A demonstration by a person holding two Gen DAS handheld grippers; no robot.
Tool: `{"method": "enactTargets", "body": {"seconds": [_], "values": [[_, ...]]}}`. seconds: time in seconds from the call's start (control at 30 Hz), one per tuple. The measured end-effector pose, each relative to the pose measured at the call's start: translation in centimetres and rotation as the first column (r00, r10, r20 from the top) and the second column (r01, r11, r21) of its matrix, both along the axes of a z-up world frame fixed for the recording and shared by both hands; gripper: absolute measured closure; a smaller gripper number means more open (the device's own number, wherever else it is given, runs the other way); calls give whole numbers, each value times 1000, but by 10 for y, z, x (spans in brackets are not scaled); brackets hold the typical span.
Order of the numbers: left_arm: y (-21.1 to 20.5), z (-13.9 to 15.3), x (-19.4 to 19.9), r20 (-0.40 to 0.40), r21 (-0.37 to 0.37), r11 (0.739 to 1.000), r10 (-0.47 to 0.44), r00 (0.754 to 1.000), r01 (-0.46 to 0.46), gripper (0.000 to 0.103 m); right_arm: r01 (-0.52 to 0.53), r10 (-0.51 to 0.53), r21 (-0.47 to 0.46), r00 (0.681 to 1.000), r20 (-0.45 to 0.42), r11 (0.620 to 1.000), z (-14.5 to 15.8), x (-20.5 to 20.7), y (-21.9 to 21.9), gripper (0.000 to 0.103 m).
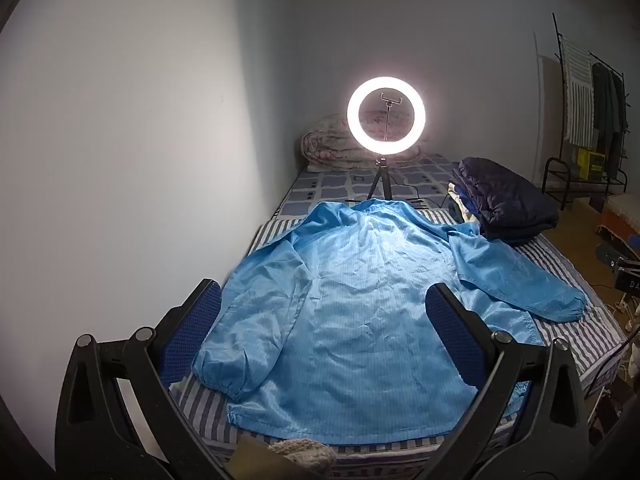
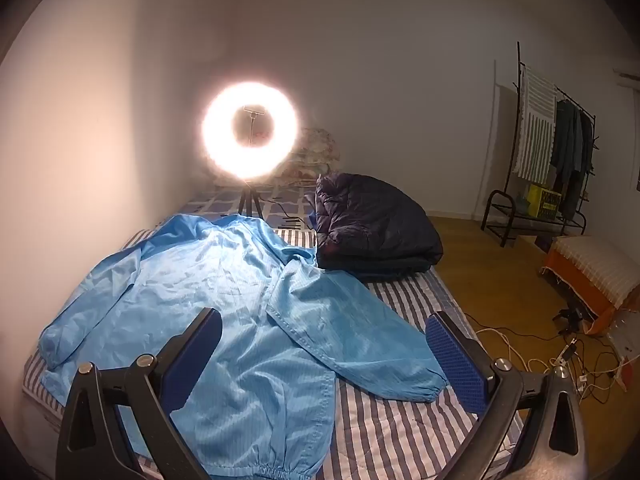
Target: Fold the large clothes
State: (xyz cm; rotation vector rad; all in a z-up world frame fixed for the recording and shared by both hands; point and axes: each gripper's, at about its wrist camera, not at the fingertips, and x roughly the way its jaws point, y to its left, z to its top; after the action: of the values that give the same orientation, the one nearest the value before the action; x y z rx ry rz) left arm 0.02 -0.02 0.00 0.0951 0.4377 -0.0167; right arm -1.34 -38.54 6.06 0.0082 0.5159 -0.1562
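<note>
Folding has not begun: the blue jacket (image 1: 352,300) lies spread flat on the striped bed (image 2: 400,420), both sleeves stretched out to the sides and the hem nearest the cameras. The left gripper (image 1: 320,324) and right gripper (image 2: 328,356) hover above the near edge, fingers fully released and empty. Judged from this layout, every fold remains: sleeves inward, then the body doubled over.

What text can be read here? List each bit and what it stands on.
"DA": white letters, cut off by the frame edge, on a dark device right of the bed.
Yellow box on the rack: print too small to read.
Blue jacket: no text visible.
</note>
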Motion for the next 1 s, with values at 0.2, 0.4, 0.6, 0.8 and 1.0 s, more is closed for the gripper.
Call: {"method": "enactTargets", "body": {"seconds": [0.2, 0.4, 0.6, 0.8, 1.0], "values": [[0, 0, 0, -2, -14, 1000, -1, 1000, 1, 0, -2, 2, 2, 1000, 2, 1000, -1, 1, 0, 0], [0, 0, 0, -6, -18, 1000, -2, 1000, 2, 0, 2, -2, 2, 1000, -3, 1000, -1, 2, 0, 0], [1, 0, 0, -9, -21, 1000, -2, 1000, 2, 0, 2, -2, 1, 1000, -4, 1000, -1, 1, 1, 0], [1, 0, 0, -10, -22, 1000, -2, 1000, 2, 0, 3, -3, -1, 1000, -4, 1000, -2, 1, 2, 0], [1, 0, 0, -12, -23, 1000, -3, 1000, 2, 0, 3, -3, -2, 1000, -5, 1000, -2, 1, 2, 0]]}}
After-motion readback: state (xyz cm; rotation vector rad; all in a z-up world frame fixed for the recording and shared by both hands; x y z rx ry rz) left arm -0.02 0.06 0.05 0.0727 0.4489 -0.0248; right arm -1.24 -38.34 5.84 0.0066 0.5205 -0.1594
